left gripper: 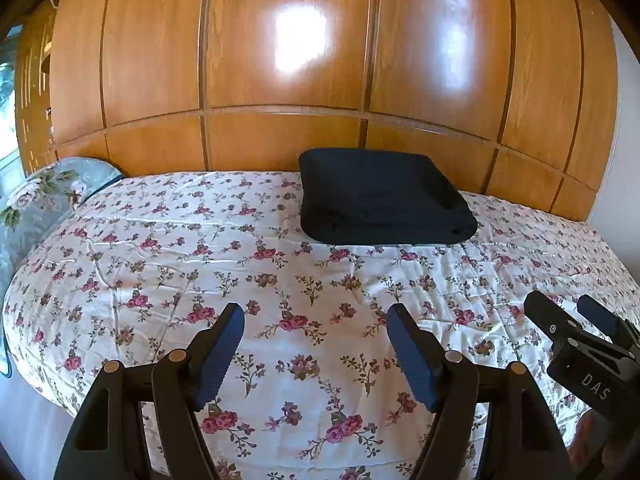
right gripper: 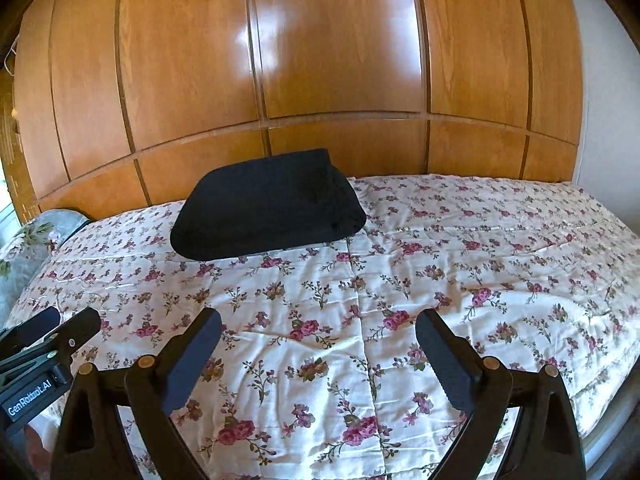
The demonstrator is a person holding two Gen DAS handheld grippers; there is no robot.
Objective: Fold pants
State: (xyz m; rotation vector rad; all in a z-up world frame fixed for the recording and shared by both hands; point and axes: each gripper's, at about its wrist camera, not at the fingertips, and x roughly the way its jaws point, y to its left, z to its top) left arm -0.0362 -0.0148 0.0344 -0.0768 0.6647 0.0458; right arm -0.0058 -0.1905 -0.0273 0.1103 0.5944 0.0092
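Observation:
The black pants [left gripper: 380, 198] lie folded into a thick rectangular bundle at the far side of the bed, near the wooden wall; they also show in the right wrist view [right gripper: 268, 208]. My left gripper [left gripper: 316, 312] is open and empty, held above the floral bedspread well short of the pants. My right gripper [right gripper: 318, 318] is open and empty too, at the same near side. The right gripper shows at the lower right of the left wrist view [left gripper: 568, 308], and the left gripper shows at the lower left of the right wrist view [right gripper: 60, 316].
The bed carries a white bedspread with pink flowers [left gripper: 280, 280], also in the right wrist view [right gripper: 440, 280]. A floral pillow [left gripper: 36, 196] lies at the far left. Glossy wooden wardrobe panels [left gripper: 280, 60] stand right behind the bed.

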